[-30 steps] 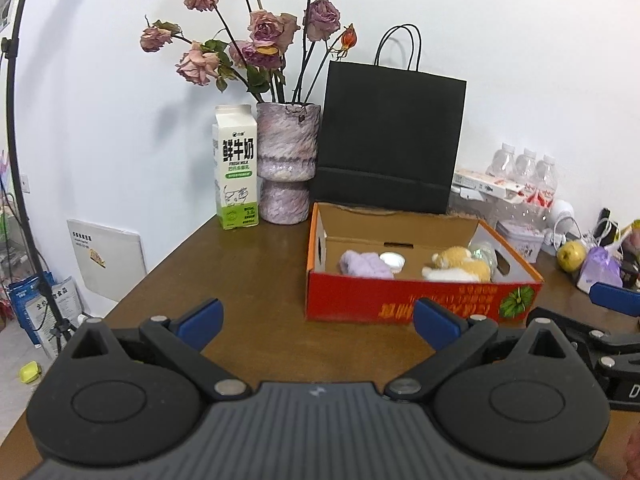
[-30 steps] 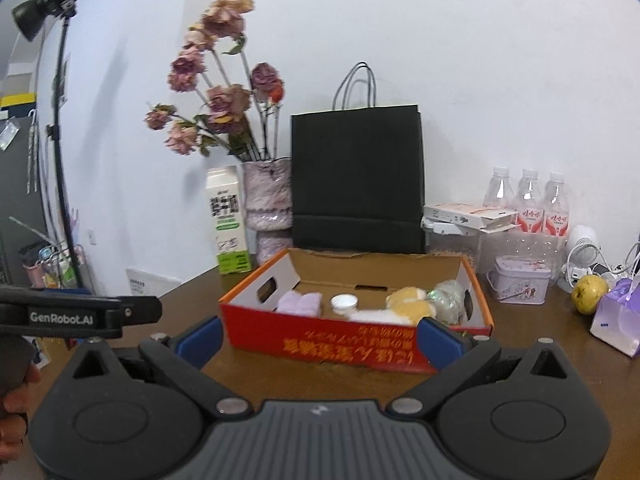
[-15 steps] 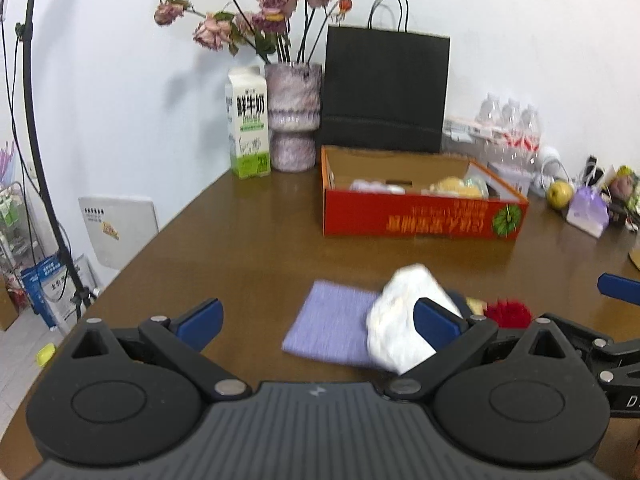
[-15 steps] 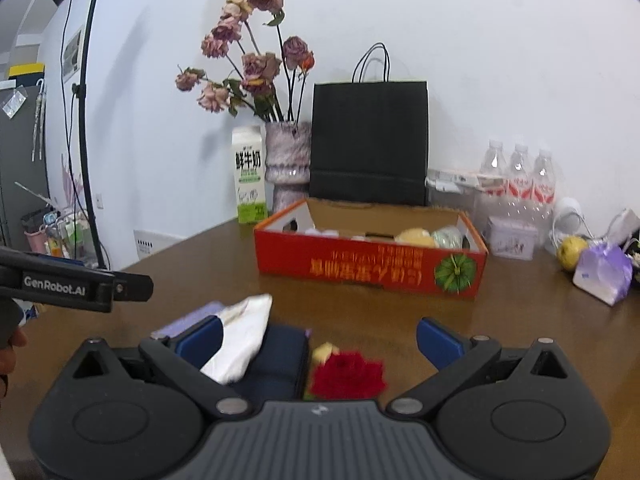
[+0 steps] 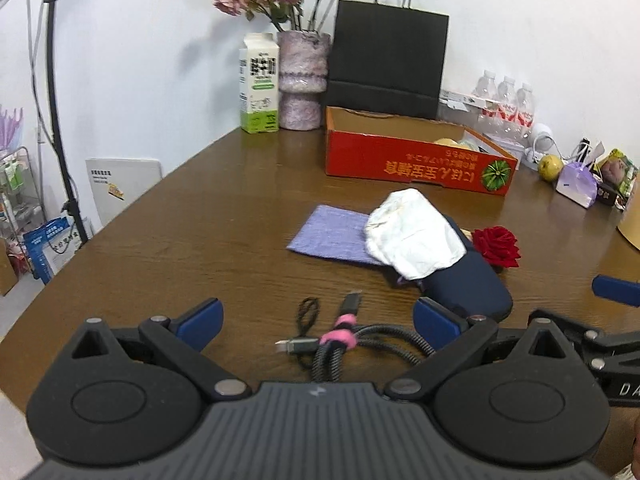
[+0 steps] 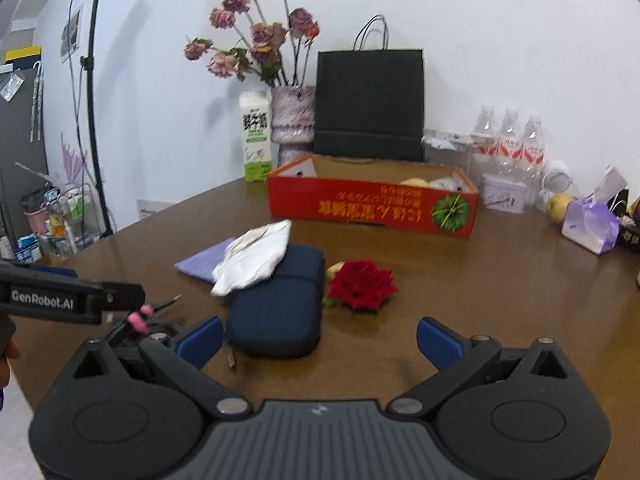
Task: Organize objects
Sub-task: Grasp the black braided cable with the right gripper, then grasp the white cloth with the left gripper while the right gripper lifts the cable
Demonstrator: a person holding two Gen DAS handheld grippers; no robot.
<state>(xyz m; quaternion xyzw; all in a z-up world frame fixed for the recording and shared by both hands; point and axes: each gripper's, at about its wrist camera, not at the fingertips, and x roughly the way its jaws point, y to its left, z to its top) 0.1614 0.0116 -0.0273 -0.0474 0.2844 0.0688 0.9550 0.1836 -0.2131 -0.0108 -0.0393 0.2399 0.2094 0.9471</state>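
Brown table (image 5: 200, 220) holds a bundled cable (image 5: 340, 340) and apparently fabric navy pouch (image 6: 280, 304); both jaws gape.

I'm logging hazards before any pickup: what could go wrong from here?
1. The white cloth lies loosely across the navy case and purple cloth; lifting either may drag it along.
2. The bundled cable sits at the table edge, so open left tongs might nudge it off.

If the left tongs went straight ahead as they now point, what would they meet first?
Most likely the bundled cable, which lies on the table just ahead between the open left tongs. The purple cloth lies beyond; depth is uncertain.
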